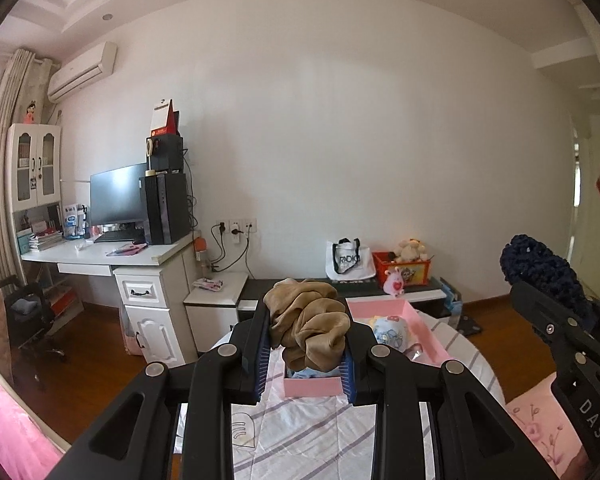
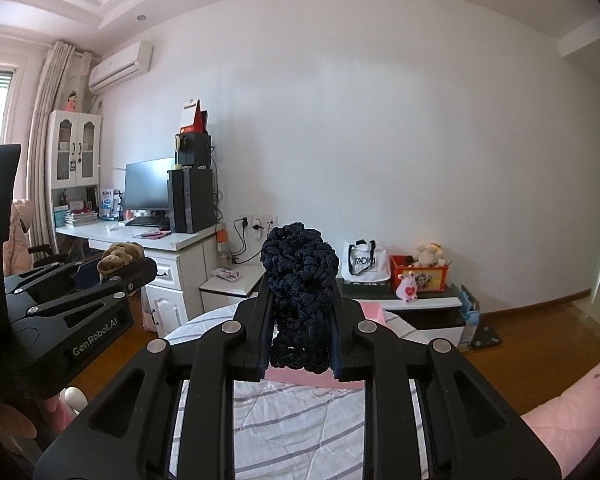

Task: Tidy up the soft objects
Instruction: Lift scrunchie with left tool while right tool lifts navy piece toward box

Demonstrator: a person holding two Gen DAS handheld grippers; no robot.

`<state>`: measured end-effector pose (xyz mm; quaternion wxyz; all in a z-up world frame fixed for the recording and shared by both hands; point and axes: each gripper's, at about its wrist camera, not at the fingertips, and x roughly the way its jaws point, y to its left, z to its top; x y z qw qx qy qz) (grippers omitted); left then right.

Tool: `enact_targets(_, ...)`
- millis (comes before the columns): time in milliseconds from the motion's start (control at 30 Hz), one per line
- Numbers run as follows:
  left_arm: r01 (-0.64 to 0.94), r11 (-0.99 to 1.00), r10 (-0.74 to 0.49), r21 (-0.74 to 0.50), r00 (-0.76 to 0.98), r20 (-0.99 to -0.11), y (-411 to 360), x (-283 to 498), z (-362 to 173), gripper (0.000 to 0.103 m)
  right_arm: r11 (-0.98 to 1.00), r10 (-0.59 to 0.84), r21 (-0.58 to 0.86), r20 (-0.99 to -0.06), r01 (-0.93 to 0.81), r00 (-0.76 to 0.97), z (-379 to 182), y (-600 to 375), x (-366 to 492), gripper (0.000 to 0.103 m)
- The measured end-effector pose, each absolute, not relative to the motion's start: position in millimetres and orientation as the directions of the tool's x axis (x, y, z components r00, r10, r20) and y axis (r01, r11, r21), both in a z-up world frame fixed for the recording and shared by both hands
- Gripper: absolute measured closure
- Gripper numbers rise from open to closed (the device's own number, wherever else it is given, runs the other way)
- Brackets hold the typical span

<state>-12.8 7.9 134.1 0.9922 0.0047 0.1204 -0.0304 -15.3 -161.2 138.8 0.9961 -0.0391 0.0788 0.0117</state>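
Observation:
My left gripper (image 1: 306, 344) is shut on a bunched tan-brown cloth (image 1: 308, 320) and holds it above a pink box (image 1: 412, 320) on the striped quilt. A white-and-blue soft item (image 1: 390, 330) lies inside the box. My right gripper (image 2: 300, 328) is shut on a dark navy knitted piece (image 2: 298, 280) and holds it above the pink box (image 2: 374, 314). In the left wrist view the right gripper and its navy piece (image 1: 540, 272) sit at the right. In the right wrist view the left gripper with the tan cloth (image 2: 118, 258) is at the left.
A bed with a grey-striped quilt (image 1: 300, 424) lies below both grippers. Pink bedding (image 1: 540, 424) is at the right. Beyond are a low cabinet (image 1: 424, 292) with a tote bag, a red toy box and a pink plush, and a white desk (image 1: 100, 254) with a monitor.

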Motion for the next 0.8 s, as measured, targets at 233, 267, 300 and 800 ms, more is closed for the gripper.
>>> enact_targets(233, 0.070, 0.998, -0.067, 0.002, 0.965, -0.252, 14, -9, 131, 0.078, 0.997, 0.007, -0.073, -0.167, -0.020, 0.986, 138, -164, -13, 0.083)
enact_targets(267, 0.070, 0.998, -0.068, 0.001, 0.964, -0.256, 14, -5, 133, 0.078, 0.997, 0.006, -0.073, -0.169, -0.019, 0.986, 138, -164, -12, 0.083)
enact_targets(300, 0.069, 0.998, -0.067, 0.000, 0.963, -0.259, 15, 0, 136, 0.078, 0.997, 0.005, -0.071, -0.171, -0.018, 0.985, 138, -165, -12, 0.083)
enact_targets(800, 0.084, 0.996, -0.078, 0.008, 0.951, -0.299, 10, 24, 146, 0.077, 0.998, -0.006, -0.069, -0.202, -0.009, 0.979, 131, -165, 0, 0.083)
